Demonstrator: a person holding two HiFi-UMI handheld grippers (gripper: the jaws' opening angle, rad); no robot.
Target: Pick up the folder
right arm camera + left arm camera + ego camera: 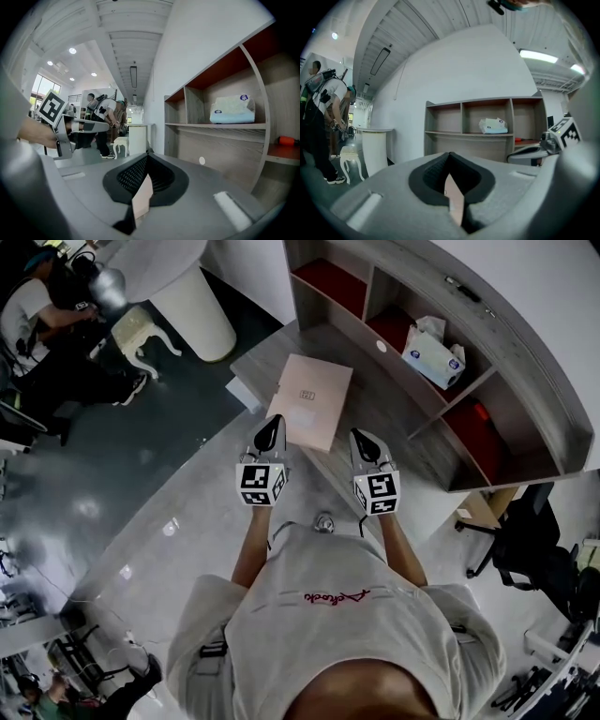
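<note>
Two tongs, one folder: you grip the flat, pale pink card folder (309,401) at the near edge of the grey wood-grain bench (398,423).
Your left tongs (271,427) pinch its near edge at 7 o'clock and your right tongs (366,442) at 5 o'clock, ribbed black pads (427,174) pressed on the thin card. One soft tissue pack (433,354) sits in a shelf compartment at 2 o'clock.
</note>
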